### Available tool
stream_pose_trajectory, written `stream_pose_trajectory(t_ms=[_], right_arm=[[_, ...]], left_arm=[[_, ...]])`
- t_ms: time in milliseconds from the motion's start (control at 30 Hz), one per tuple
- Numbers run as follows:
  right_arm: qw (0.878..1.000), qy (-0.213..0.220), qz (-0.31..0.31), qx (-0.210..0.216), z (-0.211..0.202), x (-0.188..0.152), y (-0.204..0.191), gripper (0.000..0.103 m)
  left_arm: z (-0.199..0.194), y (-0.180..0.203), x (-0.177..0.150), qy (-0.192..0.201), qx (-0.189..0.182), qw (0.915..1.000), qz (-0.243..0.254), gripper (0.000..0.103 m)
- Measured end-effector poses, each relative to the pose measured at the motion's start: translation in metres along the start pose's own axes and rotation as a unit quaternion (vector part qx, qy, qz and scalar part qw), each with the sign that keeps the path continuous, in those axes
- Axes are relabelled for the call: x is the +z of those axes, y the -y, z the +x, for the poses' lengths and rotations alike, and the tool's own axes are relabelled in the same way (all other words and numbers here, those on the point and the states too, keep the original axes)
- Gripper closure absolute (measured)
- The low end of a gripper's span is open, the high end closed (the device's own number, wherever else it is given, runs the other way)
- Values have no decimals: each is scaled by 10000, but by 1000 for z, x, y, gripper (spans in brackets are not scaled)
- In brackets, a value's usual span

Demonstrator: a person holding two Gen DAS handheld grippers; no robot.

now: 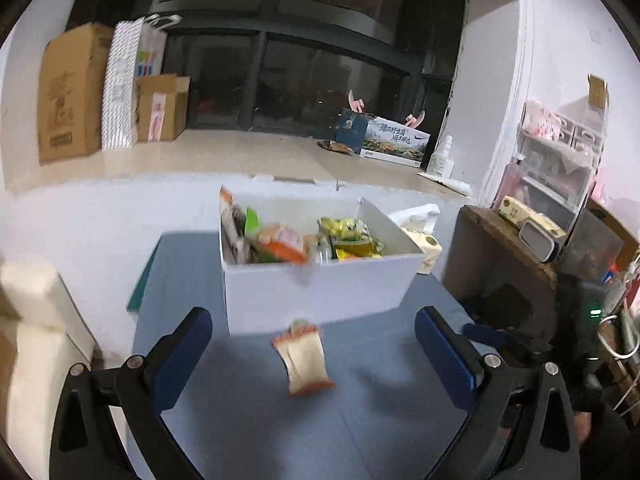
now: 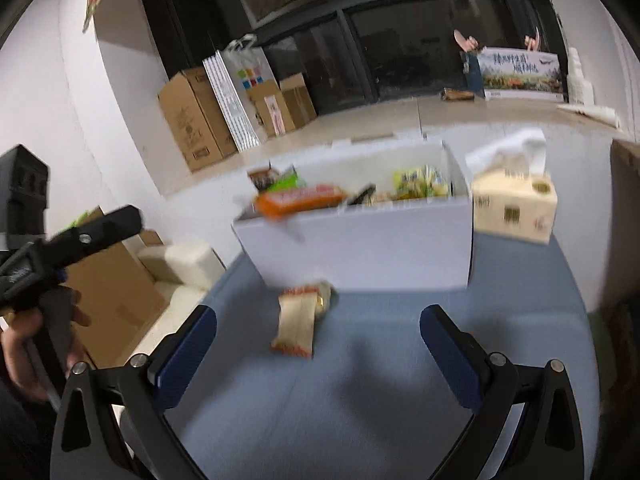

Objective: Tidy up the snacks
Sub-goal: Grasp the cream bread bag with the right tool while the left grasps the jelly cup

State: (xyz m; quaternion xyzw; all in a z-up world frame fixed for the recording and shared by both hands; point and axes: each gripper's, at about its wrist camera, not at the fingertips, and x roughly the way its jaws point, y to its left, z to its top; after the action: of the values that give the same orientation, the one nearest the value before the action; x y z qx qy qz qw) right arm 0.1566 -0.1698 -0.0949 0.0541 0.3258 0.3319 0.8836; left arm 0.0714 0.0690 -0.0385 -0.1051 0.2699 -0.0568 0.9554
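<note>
A white box (image 1: 320, 294) (image 2: 360, 248) stands on the blue table, filled with several snack packs: orange (image 1: 284, 244) (image 2: 300, 200), yellow (image 1: 352, 236) (image 2: 420, 182) and green ones. One small beige packet with orange ends (image 1: 306, 358) (image 2: 298, 322) lies on the table in front of the box. My left gripper (image 1: 314, 340) is open and hovers just short of the packet, which lies between its fingers' lines. My right gripper (image 2: 318, 340) is open too, with the same packet ahead of it. In the right wrist view, the left gripper's body, held by a hand (image 2: 24, 344), shows at the left edge.
A tissue box (image 2: 514, 206) (image 1: 426, 248) sits right of the white box. A dark wooden stand (image 1: 504, 264) with clutter borders the table's right side. A cream cushion (image 1: 36, 320) (image 2: 184, 260) and cardboard (image 2: 116, 296) lie left. Cartons (image 1: 72, 92) stand by the far window.
</note>
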Motion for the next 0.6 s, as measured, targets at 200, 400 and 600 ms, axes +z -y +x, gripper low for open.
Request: stream_pose_trajectory(t_ms=[200,400,600], right_arm=[[9981,-584,-185,-40,40,-20,-13,0],[9931,-1101,-375,-131,109,-18,-36,0],[9845,-1541,-546,-641,171,-15,-47,0]], left_arm=[[-17,-10,-35,-101,45,9998,-172,0],[-23,-21,-46,-154,140,9992,-347,0],[-26,-25,-51,-159,165,9991,-368,0]])
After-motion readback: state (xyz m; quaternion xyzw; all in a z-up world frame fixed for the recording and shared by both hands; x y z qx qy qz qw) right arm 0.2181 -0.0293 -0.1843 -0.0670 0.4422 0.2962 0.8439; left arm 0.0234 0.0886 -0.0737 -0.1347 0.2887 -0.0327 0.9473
